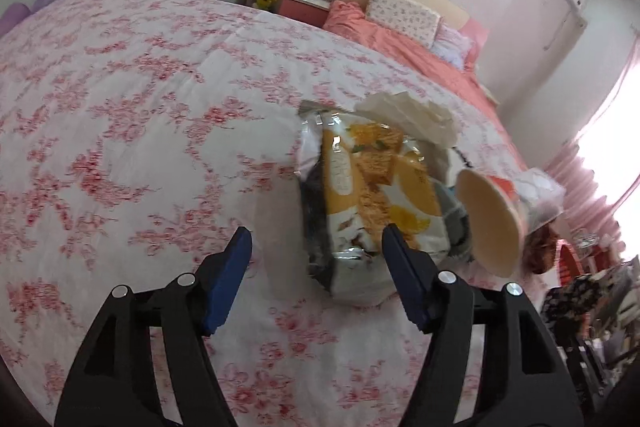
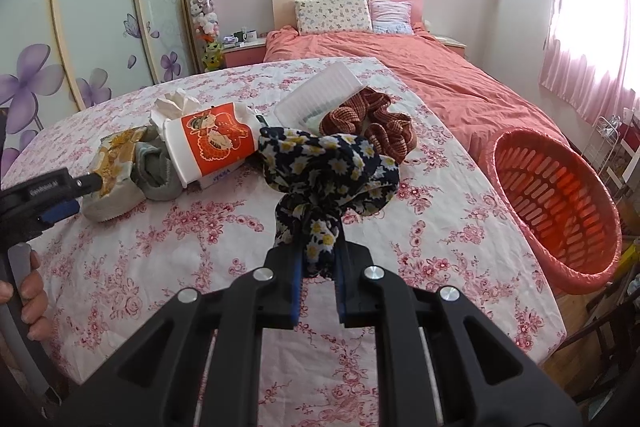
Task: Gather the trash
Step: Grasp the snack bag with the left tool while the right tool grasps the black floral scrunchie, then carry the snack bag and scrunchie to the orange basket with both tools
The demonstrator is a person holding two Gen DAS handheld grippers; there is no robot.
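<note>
- Black right gripper (image 2: pixel 318 279), lower centre, pinches soft navy daisy-print cloth (image 2: pixel 328 163)
- Black left gripper (image 1: pixel 316 267) spread wide, empty
- Crinkly yellow snack wrapper (image 1: pixel 372 195), frame centre: light, slippery; pinch its foil end seam

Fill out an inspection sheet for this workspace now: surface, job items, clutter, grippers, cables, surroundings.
Surface: table under a floral tablecloth, pink on white.
Job's things: snack wrapper, crumpled tissue and paper cup on its side, bunched together; orange basket past the table's right edge.
Clutter: grey cloth between wrapper and cup; white tray; brown knitted cloth; dark daisy-print cloth.
Grippers: left gripper open, jaws at the wrapper's near end, not pressing it; right gripper shut on the daisy-print cloth.
Cables: nothing seen on the table.
Surroundings: bed with a coral cover, wardrobe doors with purple flowers, pink curtain.
</note>
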